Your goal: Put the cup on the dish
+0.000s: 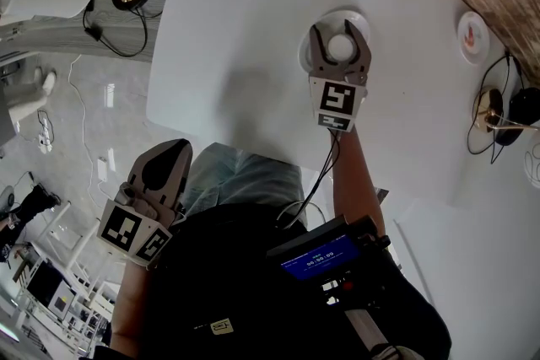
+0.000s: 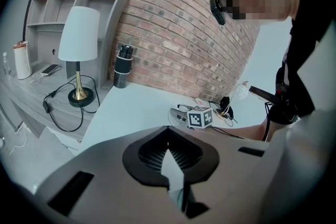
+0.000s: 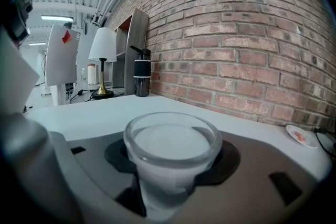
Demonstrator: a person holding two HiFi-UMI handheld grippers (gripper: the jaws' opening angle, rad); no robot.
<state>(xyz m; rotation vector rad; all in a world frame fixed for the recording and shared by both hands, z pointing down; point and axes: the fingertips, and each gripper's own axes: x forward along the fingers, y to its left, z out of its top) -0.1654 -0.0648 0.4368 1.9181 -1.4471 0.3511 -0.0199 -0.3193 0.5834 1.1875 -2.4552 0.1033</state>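
Observation:
A clear glass cup (image 3: 172,150) with a frosted lower half sits upright between the dark pads of my right gripper (image 3: 173,165), which is shut on it. In the head view the cup (image 1: 340,48) is over the round white dish (image 1: 362,18) on the white table, framed by my right gripper (image 1: 339,31); I cannot tell if it touches the dish. My left gripper (image 1: 171,149) hangs off the table's near edge by the person's knee. Its jaws are together and hold nothing. The left gripper view shows my left gripper (image 2: 176,168) shut, with the right gripper's marker cube (image 2: 200,117) far off.
A small saucer with a red mark (image 1: 472,34) lies at the table's far right. A brass lamp base with cables (image 1: 488,110) stands to its right, by the brick wall. A white-shaded lamp (image 2: 79,35) and a black bottle (image 2: 123,65) stand beyond the table's left edge (image 1: 159,88).

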